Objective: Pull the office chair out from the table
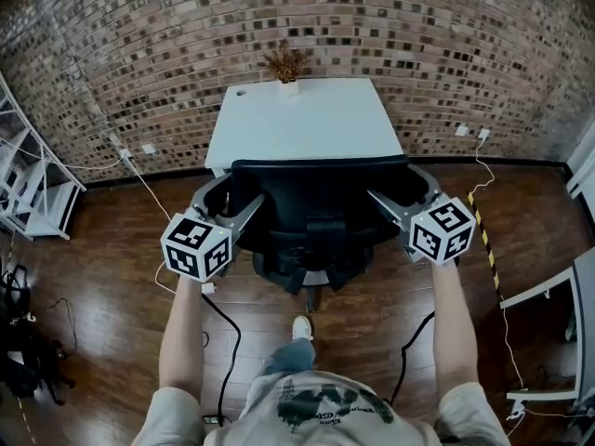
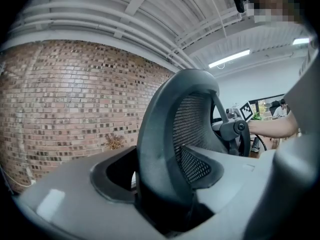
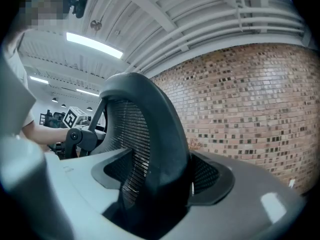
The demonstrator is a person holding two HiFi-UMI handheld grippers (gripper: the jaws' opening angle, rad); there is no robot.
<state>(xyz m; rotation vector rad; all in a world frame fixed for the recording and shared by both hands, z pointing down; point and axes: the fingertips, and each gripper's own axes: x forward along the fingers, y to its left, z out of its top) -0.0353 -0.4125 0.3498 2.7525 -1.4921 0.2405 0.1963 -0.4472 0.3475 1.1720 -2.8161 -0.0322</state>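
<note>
In the head view, the black mesh office chair [image 1: 316, 203] stands on the wood floor, its seat just in front of the white table [image 1: 307, 124]. My left gripper [image 1: 232, 199] clamps the left edge of the backrest. My right gripper [image 1: 400, 190] clamps the right edge. In the left gripper view, the backrest's frame [image 2: 165, 134] fills the gap between the jaws of the left gripper [image 2: 160, 184]. The right gripper view shows the same: the backrest's frame [image 3: 150, 129] sits between both pads of the right gripper [image 3: 160, 184]. Both grippers point about level.
A small potted plant [image 1: 286, 66] stands at the table's far edge by the brick wall [image 1: 139, 45]. White metal steps [image 1: 37, 193] are at the left and a white frame [image 1: 558, 295] at the right. Cables [image 1: 228, 342] and striped tape [image 1: 485, 240] lie on the floor. My foot [image 1: 301, 327] is behind the chair.
</note>
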